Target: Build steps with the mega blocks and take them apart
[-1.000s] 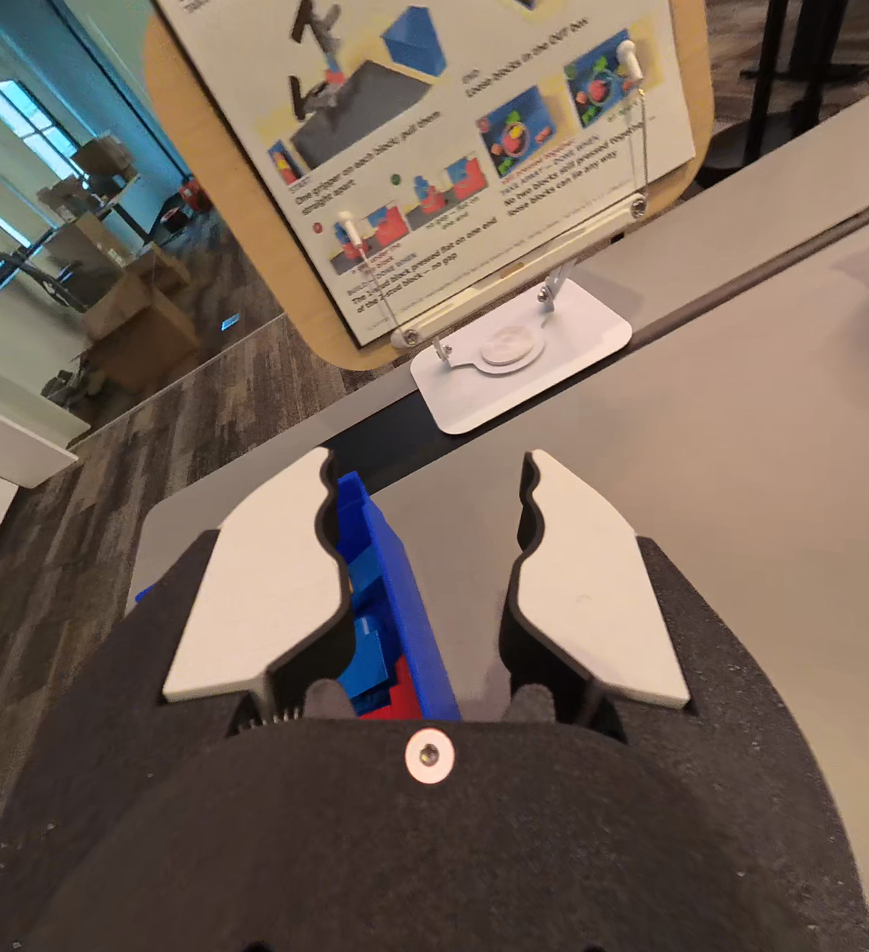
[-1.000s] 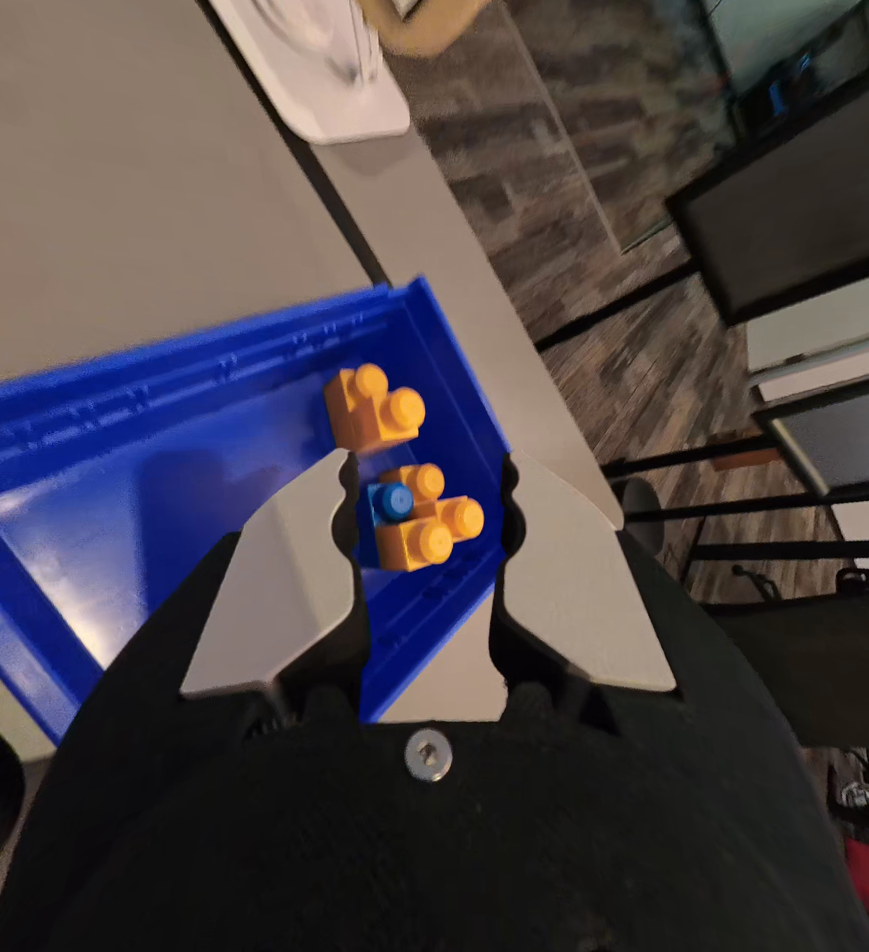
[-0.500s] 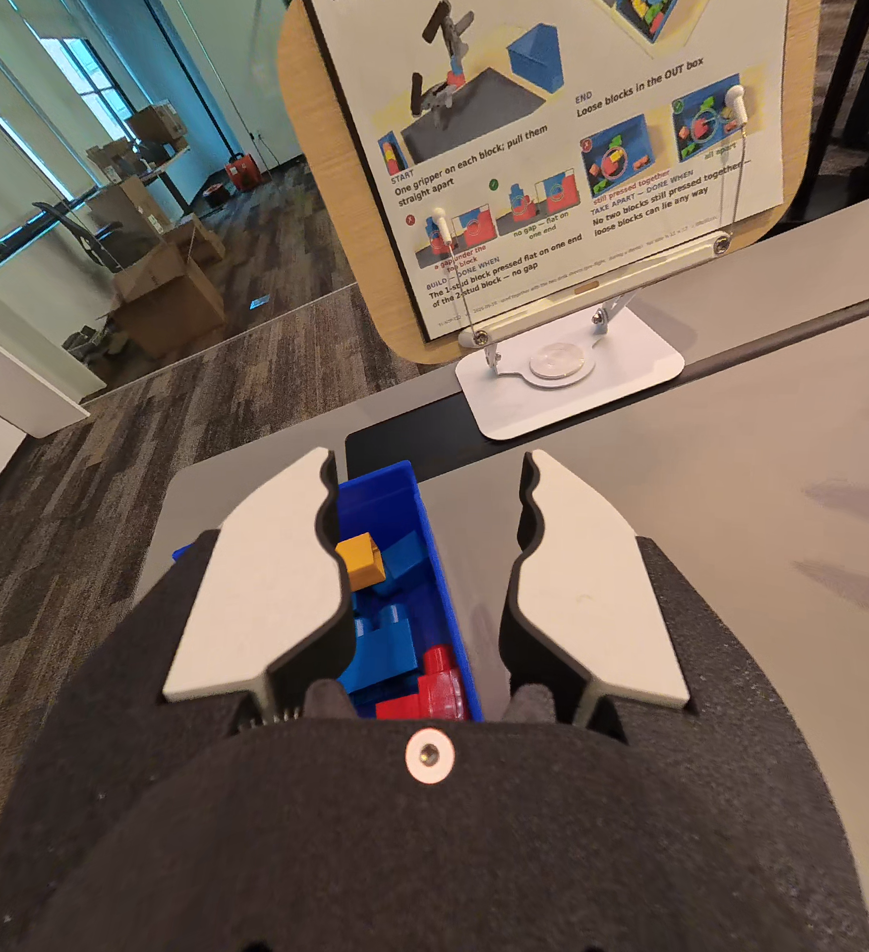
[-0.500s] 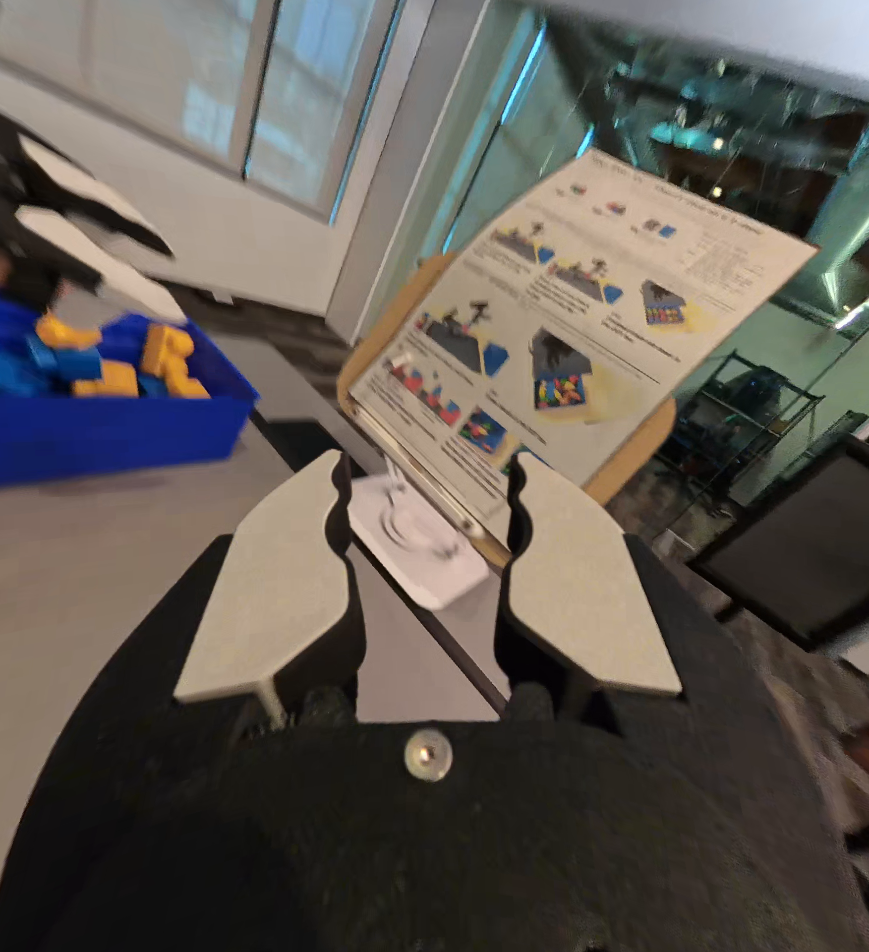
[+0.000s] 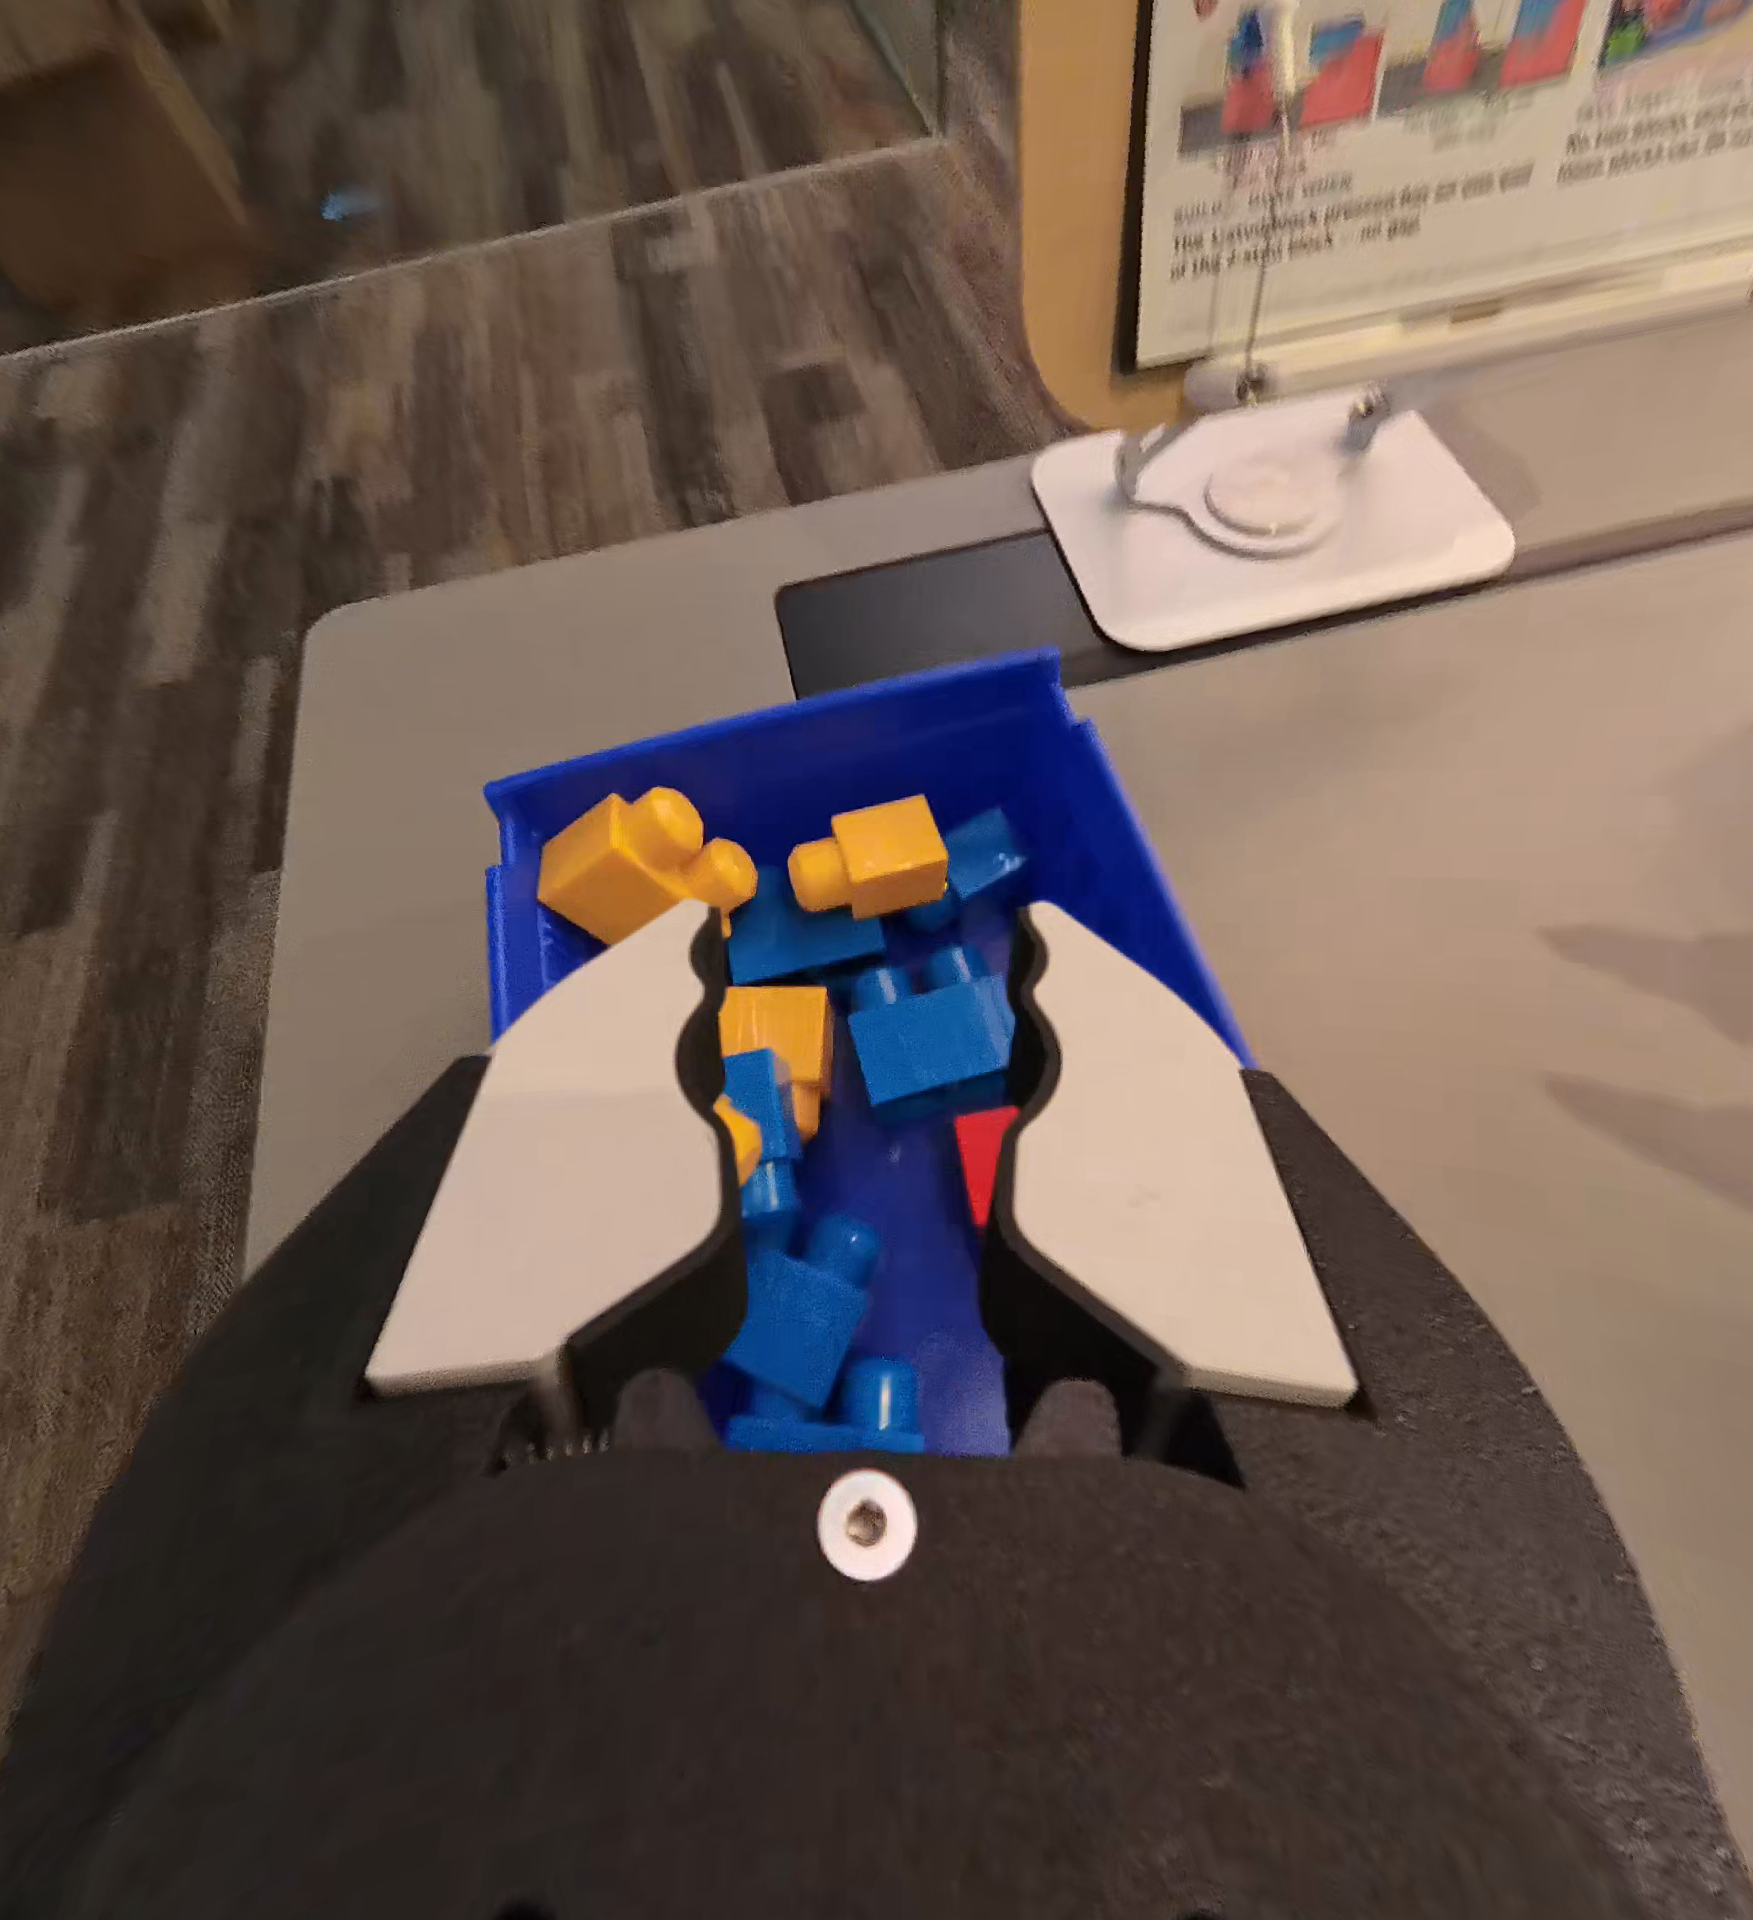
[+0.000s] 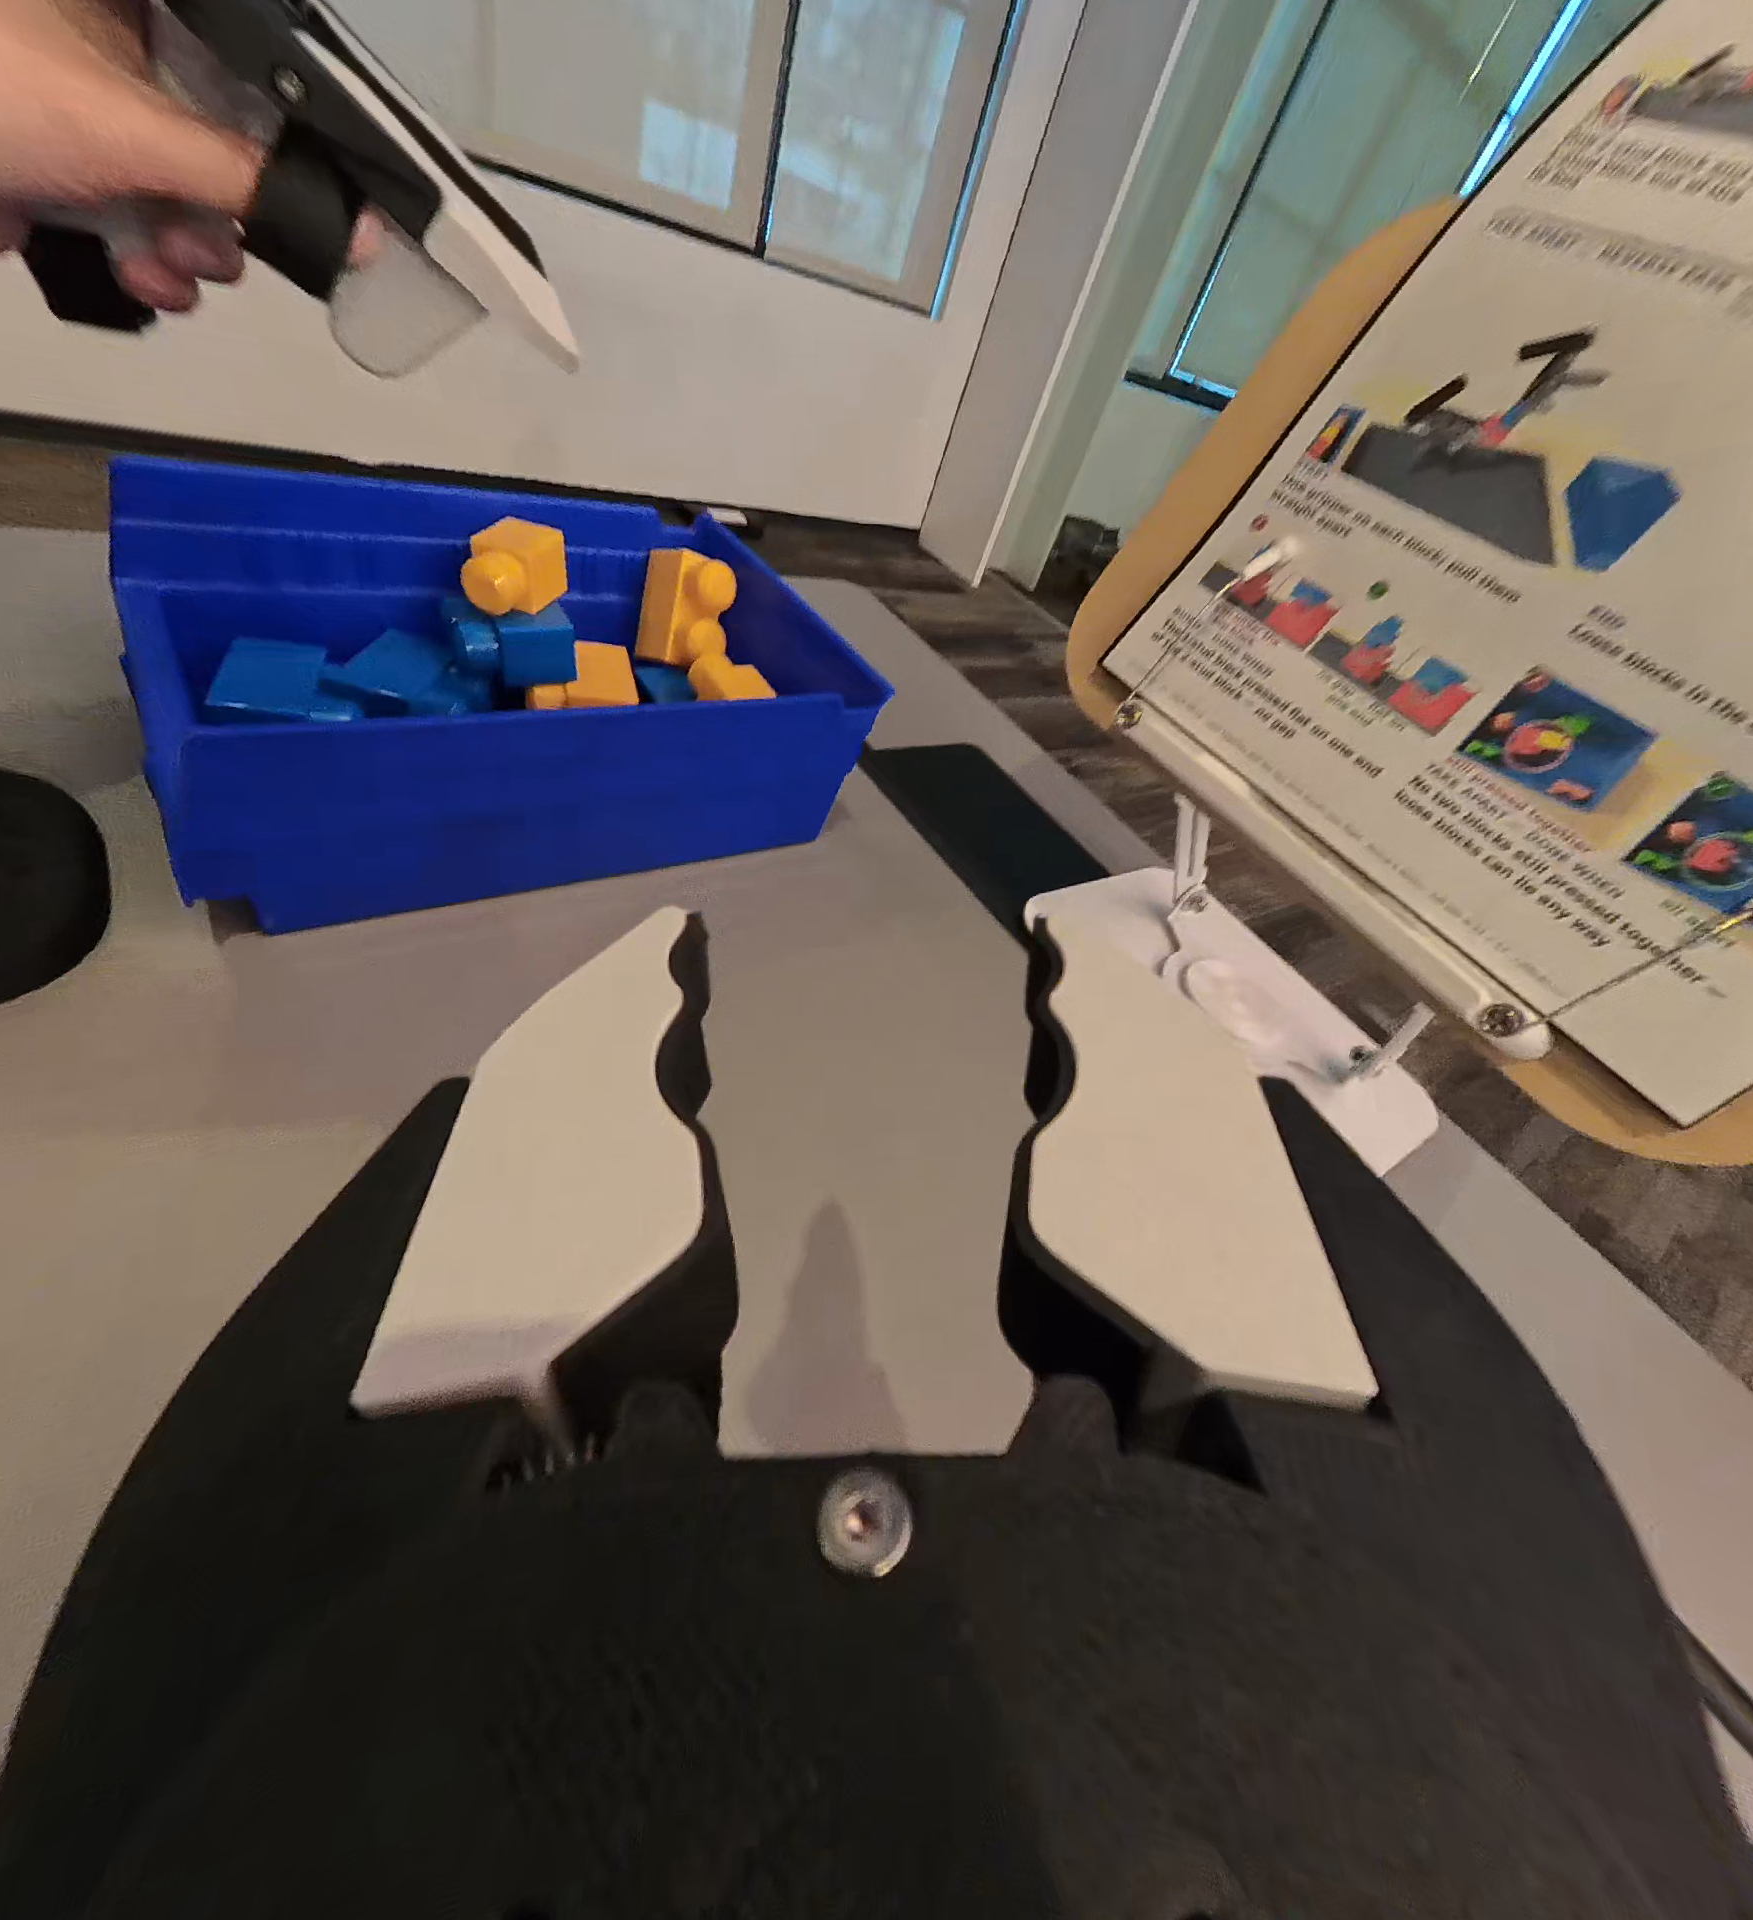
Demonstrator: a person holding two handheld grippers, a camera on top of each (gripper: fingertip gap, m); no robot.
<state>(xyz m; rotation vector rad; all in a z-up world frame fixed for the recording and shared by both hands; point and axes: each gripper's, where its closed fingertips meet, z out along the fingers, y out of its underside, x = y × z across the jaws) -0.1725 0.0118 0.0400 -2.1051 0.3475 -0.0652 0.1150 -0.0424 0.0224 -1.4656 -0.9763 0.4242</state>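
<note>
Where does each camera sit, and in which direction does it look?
Left wrist view: on the left gripper, above the blue plastic bin, looking down at orange and blue blocks; its open white fingers show.
Right wrist view: on the right gripper, low over the grey table, facing the bin's side; open fingers, plus the hand holding the left gripper.
Shared: bin, instruction board.

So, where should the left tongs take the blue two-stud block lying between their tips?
Probably from above, across the block's flat side walls below the studs. The blue two-stud block lies loose in the blue bin, studs pointing away, and the open left tongs hover over it.
</note>
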